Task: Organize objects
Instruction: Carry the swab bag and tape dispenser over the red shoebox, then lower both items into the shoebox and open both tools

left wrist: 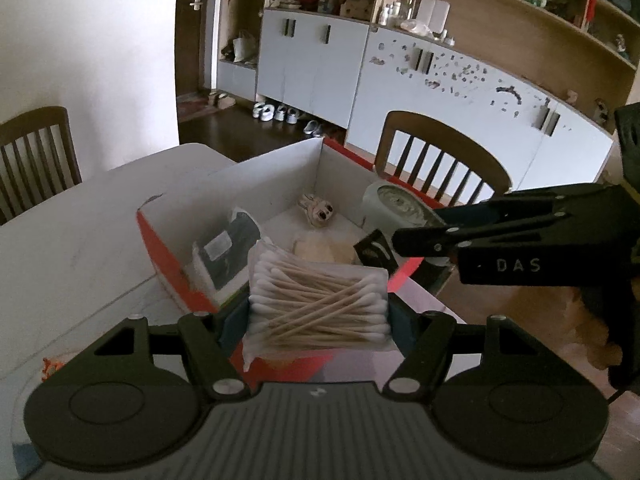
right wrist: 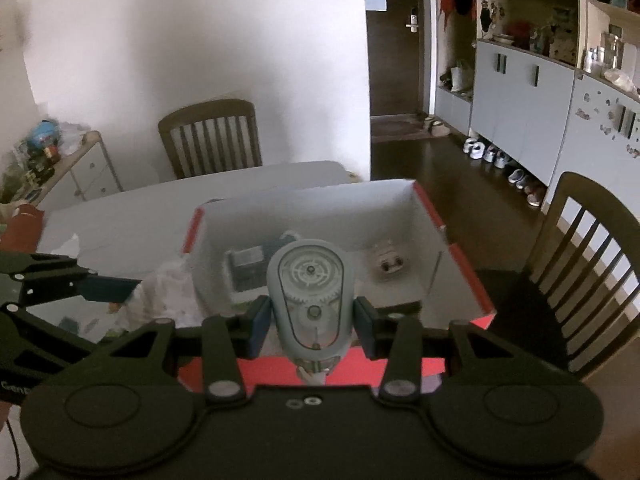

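Observation:
My left gripper (left wrist: pixel 318 320) is shut on a clear packet of cotton swabs (left wrist: pixel 318 304) and holds it over the near edge of a red-and-white cardboard box (left wrist: pixel 276 178). My right gripper (right wrist: pixel 312 322) is shut on a grey oval gadget with gears (right wrist: pixel 310 296), held above the same box (right wrist: pixel 304 204). The right gripper also shows in the left wrist view (left wrist: pixel 420 236), with the gadget (left wrist: pixel 394 204) at the box's right side. Inside the box lie a dark packaged item (left wrist: pixel 226 250), a small animal figure (left wrist: pixel 320 210) and a beige object (left wrist: pixel 320 248).
The box stands on a white table (left wrist: pixel 80 232). Wooden chairs stand at the far left (left wrist: pixel 36 152) and behind the box (left wrist: pixel 440 156). Cabinets and shelves (left wrist: pixel 440 72) line the far wall. A crumpled bag (right wrist: pixel 168 292) lies left of the box.

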Demonstrator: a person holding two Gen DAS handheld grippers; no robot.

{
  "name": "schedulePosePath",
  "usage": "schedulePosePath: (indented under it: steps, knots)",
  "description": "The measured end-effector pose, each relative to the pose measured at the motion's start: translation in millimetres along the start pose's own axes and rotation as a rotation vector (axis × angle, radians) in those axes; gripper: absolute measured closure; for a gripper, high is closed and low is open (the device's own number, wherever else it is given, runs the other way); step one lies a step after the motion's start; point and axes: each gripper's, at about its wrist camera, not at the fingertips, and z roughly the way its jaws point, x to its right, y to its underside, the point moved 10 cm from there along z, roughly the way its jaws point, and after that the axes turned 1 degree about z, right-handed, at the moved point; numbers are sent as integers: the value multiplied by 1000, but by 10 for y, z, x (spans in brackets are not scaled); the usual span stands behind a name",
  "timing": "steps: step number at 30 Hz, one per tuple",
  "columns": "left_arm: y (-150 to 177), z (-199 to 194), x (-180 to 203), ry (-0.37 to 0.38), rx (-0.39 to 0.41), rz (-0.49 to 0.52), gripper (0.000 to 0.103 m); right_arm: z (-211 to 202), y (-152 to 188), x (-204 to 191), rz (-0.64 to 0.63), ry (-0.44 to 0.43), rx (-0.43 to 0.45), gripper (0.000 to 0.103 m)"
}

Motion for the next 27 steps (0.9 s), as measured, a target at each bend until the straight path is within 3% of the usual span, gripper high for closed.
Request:
schedulePosePath:
  steps: [12,27]
  knots:
    - [-280,714,-151,-82,-84,-8,32,492,-102,384,-34,7,-52,60]
    - [-276,1382,-299,-157,-220,59,32,1186,-52,559,-56,-18,-194,60]
